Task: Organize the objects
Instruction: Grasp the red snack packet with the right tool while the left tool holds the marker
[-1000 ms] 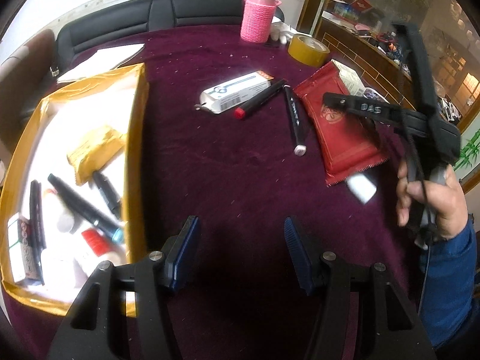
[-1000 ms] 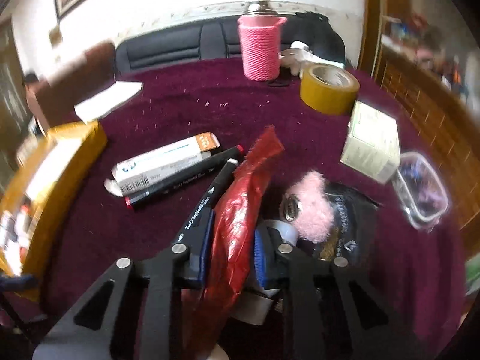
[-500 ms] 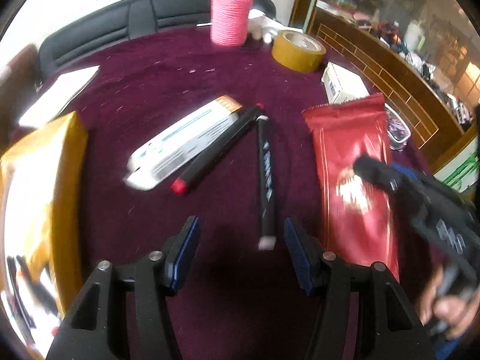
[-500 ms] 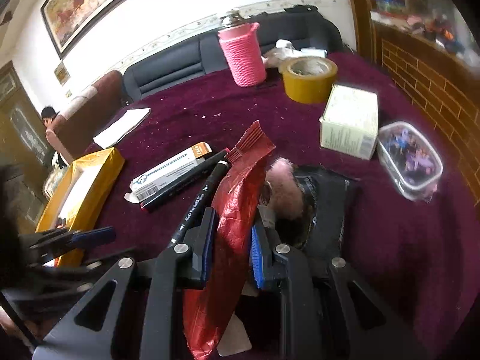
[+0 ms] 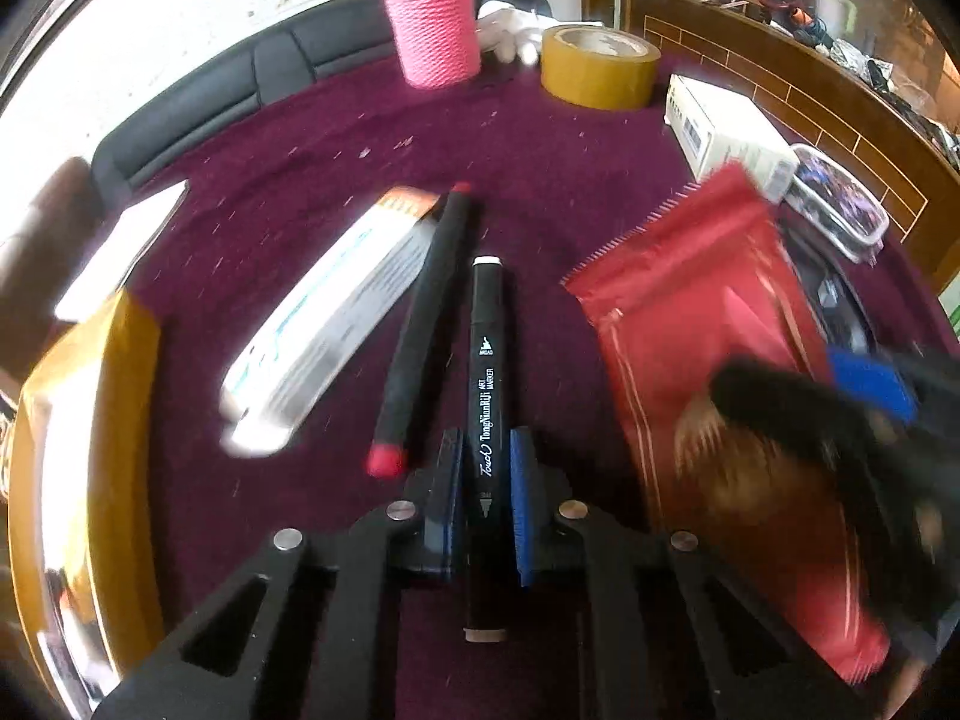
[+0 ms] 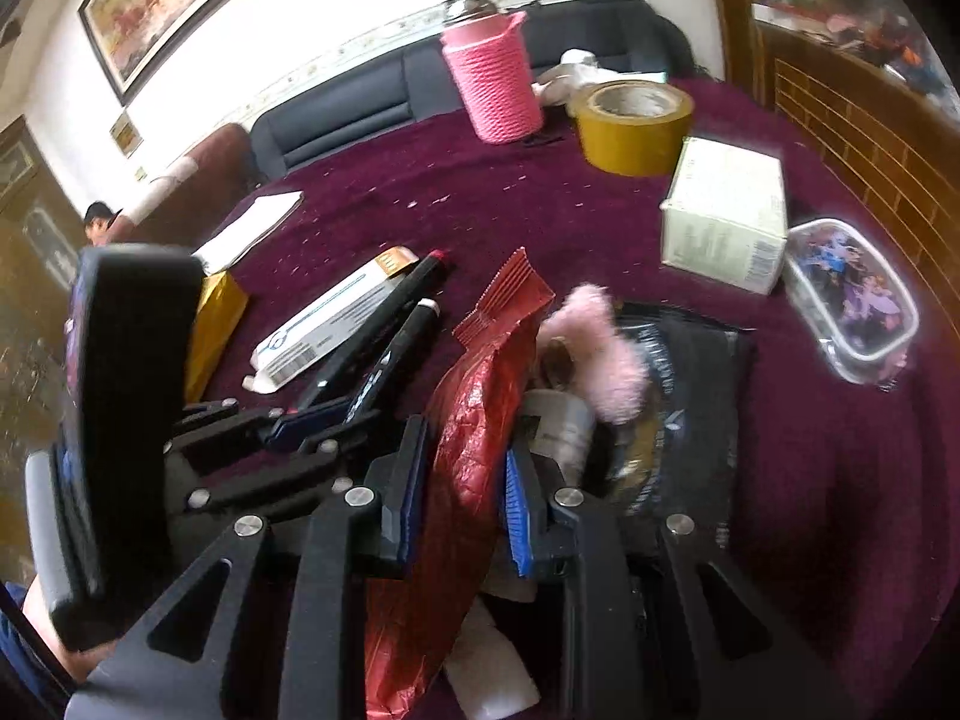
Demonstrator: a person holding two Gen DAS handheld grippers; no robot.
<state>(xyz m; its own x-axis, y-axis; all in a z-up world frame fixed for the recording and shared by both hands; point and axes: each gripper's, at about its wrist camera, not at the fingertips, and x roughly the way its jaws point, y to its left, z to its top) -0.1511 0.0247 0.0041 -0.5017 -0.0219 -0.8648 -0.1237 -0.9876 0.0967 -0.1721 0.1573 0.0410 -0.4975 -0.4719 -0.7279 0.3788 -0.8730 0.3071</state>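
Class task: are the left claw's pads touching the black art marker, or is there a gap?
Touching. The left wrist view shows the left claw shut, both blue pads pressed against the marker barrel.

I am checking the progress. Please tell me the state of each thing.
Left gripper: just closed on marker.
Right gripper: shut on red pouch.
Red-capped marker: lying loose.
Tape roll: flat on table.
Long box: lying flat.

Two black markers [image 5: 487, 360] lie on the purple cloth, one red-capped [image 5: 420, 324]. One red foil pouch [image 5: 714, 360], one long white carton [image 5: 336, 324], one squarish white box [image 6: 723, 216], one tape roll [image 6: 633, 126], one pink cup [image 6: 492, 90], one clear tub [image 6: 852, 294] (contents blurred).
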